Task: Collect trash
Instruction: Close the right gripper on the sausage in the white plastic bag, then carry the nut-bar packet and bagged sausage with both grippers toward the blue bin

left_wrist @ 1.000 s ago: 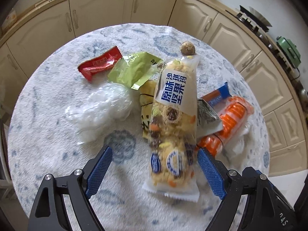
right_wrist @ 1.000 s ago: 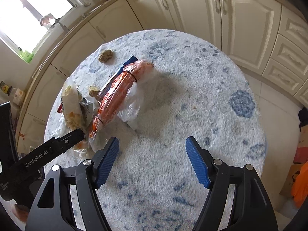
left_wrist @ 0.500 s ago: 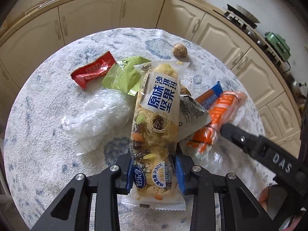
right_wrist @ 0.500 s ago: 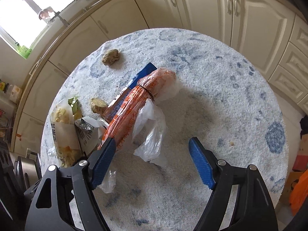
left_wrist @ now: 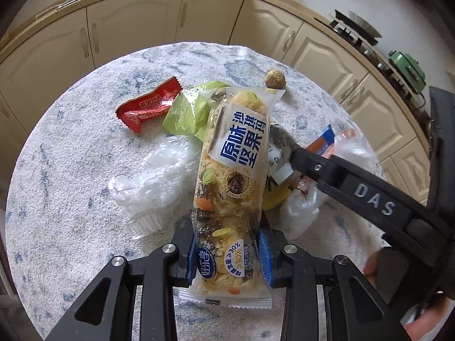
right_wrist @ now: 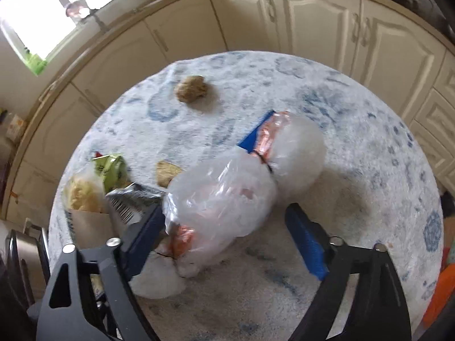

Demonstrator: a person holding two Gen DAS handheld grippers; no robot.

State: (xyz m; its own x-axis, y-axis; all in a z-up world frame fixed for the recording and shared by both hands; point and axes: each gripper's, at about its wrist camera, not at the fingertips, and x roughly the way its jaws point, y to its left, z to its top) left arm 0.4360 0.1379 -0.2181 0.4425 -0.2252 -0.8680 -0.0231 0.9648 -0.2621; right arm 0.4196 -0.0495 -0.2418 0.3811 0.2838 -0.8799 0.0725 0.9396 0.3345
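Clamped now where a second ago it lay free between wide jaws, the nut-bar packet (left_wrist: 230,190) sits pinched at its near end in the left gripper (left_wrist: 229,253) on the round table (left_wrist: 65,199). Right of that packet, the right gripper (right_wrist: 224,238), jaws just narrowing, straddles a clear plastic bag (right_wrist: 227,199) without pinching it. Left of the packet lie a red wrapper (left_wrist: 148,108) and green wrapper (left_wrist: 187,110).

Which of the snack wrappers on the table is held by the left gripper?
The long nut-bar packet with blue Chinese print: the left gripper pinches its near end. The red wrapper and green wrapper lie untouched.
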